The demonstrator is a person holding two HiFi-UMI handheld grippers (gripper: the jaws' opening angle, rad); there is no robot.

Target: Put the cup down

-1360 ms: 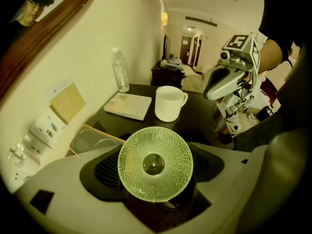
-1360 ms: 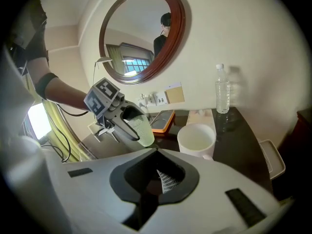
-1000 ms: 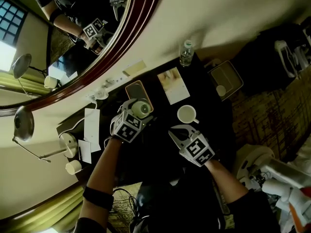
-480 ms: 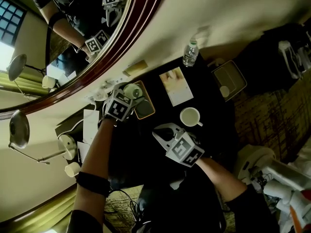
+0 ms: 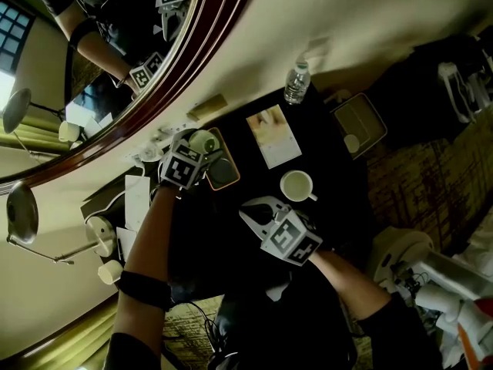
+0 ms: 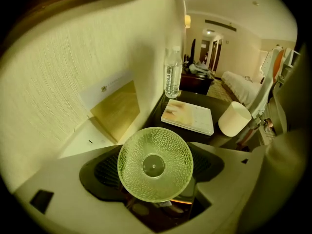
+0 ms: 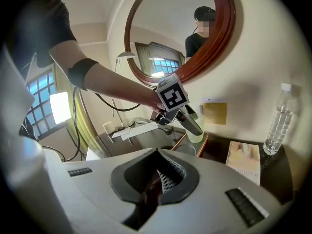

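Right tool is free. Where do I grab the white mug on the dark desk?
Probably pinch the white ceramic mug's rim from above, one jaw inside and one outside, away from its handle: it stands upright with its mouth open upward. The shut right tool must open first.

Cup (image 6: 155, 164) was pale green glass, dimpled all over. Tray (image 5: 223, 173): dk grey, orange rim. Mug (image 5: 296, 185) right of tray was white. Booklet (image 5: 271, 135) beside tray: cream w/ tan pic. Table (image 5: 316, 149) under tray was black. Mirror frame (image 5: 216, 29) above tray: dk red-brown.
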